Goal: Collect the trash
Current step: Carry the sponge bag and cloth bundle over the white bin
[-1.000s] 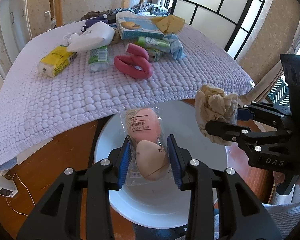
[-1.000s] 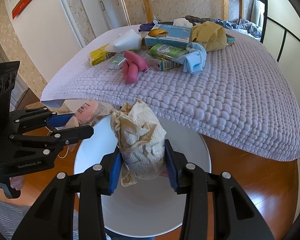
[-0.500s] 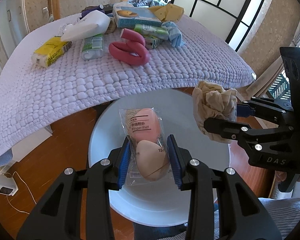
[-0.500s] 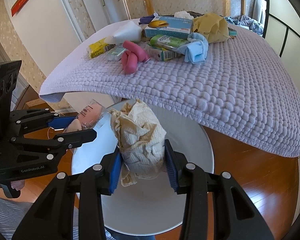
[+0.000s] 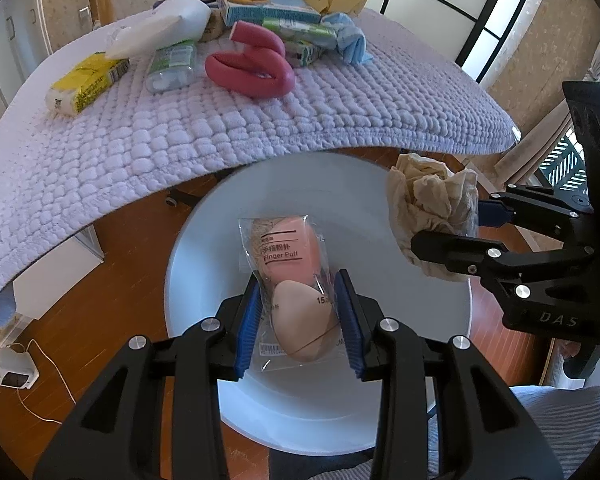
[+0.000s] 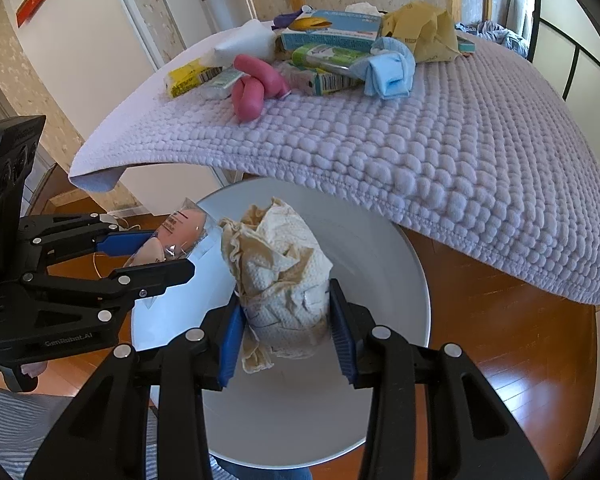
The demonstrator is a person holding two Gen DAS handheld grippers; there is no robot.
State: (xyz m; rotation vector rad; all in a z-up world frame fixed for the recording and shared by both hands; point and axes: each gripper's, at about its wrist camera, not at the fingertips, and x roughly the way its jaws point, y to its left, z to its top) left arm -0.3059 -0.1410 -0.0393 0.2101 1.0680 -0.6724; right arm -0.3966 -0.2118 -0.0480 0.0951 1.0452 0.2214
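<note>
My left gripper [image 5: 298, 316] is shut on a clear packet of pink and beige finger puffs [image 5: 290, 276] and holds it over a round white basin [image 5: 204, 248] on the wooden floor. My right gripper [image 6: 286, 330] is shut on a crumpled beige paper towel [image 6: 278, 276], also above the basin [image 6: 392, 280]. In the left wrist view the right gripper [image 5: 466, 232] holds the towel [image 5: 428, 200] at the basin's right rim. In the right wrist view the left gripper [image 6: 148, 252] with the packet [image 6: 176, 232] is at the basin's left rim.
A table under a lavender quilted cloth [image 5: 260, 120] overhangs the basin's far side. On it lie a pink curled foam piece [image 5: 252, 64], a yellow tissue pack [image 5: 84, 84], a white bottle [image 5: 160, 28], boxes, a blue cloth [image 6: 390, 66] and a brown paper bag [image 6: 420, 32]. A small white device with cord [image 5: 12, 368] lies on the floor at left.
Both grippers, still holding their items, have moved further over the basin; the table appears higher and farther in both views, and more of the basin shows beneath.
</note>
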